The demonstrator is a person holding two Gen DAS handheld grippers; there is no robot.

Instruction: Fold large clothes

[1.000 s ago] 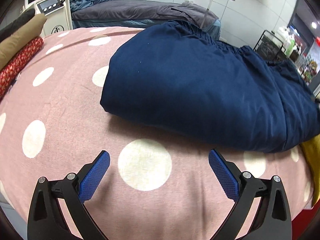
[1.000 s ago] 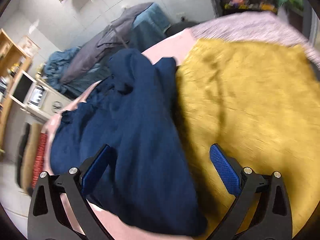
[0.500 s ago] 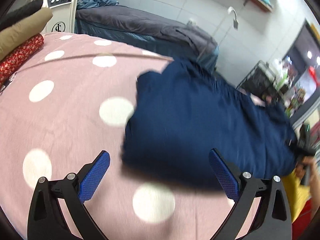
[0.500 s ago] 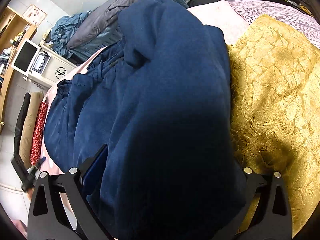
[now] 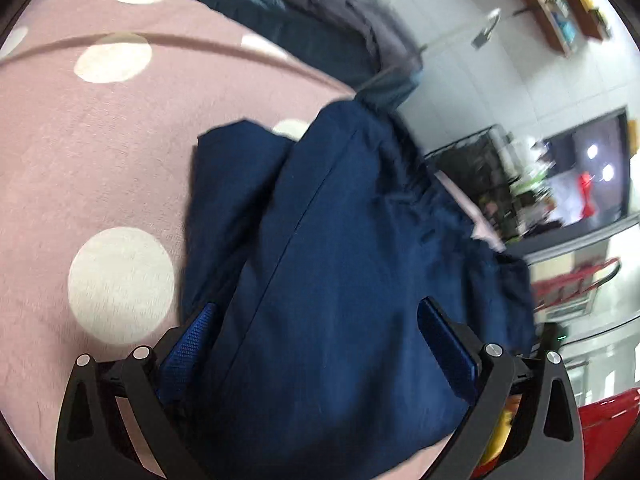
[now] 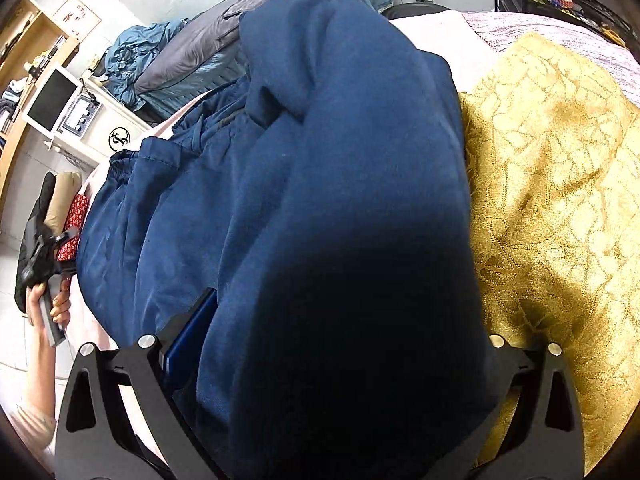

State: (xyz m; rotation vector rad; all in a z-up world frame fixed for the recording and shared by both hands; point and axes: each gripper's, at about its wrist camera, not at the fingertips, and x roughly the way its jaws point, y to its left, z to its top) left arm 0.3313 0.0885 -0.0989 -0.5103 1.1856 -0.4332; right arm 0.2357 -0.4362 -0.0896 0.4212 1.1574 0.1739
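At the bottom of the left wrist view, the left gripper (image 5: pixel 316 348) is seen with its jaws spread wide, and the one navy garment (image 5: pixel 340 272) fills the gap between its two blue pads (image 5: pixel 188 344); the cloth lies against both pads, but the jaws are not clenched on it. In the right wrist view, the right gripper (image 6: pixel 320 344) is likewise buried in the same navy garment (image 6: pixel 320 200), which bulges over the lower centre of the frame. Only one blue pad (image 6: pixel 192 328) is seen there, at lower left; the other is hidden under cloth, so it cannot be told whether these jaws are clamped or released.

The garment is laid in thick folds on one pink surface with white dots (image 5: pixel 100 140), which takes up the left half of the left wrist view. One yellow patterned cloth (image 6: pixel 552 208) is seen at the right of the right wrist view, touching the garment's edge.

At the left edge of the right wrist view, a hand (image 6: pixel 48 304) is seen gripping a black handle. Behind it three rolled cloths (image 6: pixel 68 204) are stacked: black, tan and red. Further off, at upper left, one white machine with a screen (image 6: pixel 64 104) is seen, and grey and blue bedding (image 6: pixel 208 48) is heaped against the tiled wall.
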